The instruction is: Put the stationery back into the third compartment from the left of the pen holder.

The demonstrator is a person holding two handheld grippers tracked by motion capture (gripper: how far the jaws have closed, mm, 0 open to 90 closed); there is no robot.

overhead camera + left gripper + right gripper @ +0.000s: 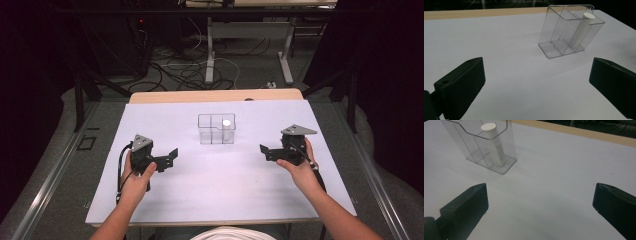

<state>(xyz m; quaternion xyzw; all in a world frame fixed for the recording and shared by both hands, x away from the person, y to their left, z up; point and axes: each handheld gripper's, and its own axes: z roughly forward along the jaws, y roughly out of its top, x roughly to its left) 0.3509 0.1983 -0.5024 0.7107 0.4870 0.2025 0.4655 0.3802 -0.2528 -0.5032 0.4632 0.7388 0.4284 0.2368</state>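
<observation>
Nearest the person, the left gripper (167,159) and the right gripper (266,150) are hovering low over the white table cover (215,185), one on each side and pointing inward toward each other. Both are standing wide open with nothing between the jaws; in the left gripper view (537,87) and the right gripper view (540,207) bare white surface is showing in the gap. Each gripper is being held in a hand (135,181), and the forearms are being cut off by the bottom edge of the high view.

Farther out, between the two grippers and well apart from both, a clear plastic organizer (216,129) is sitting upright on the cover. Thin clear walls are dividing it into compartments; how many is hard to count through the transparent plastic. A white cylinder (226,130) is standing in the compartment on the person's right, leaning slightly, its flat round top reaching about to the rim. The other compartments are looking empty. Faint markings on the cylinder's side (496,147) are too blurred to read.

Beyond the cover, the wooden table edge (215,95) is showing, and behind it cables (185,70) on a dark floor are fading into shadow.
</observation>
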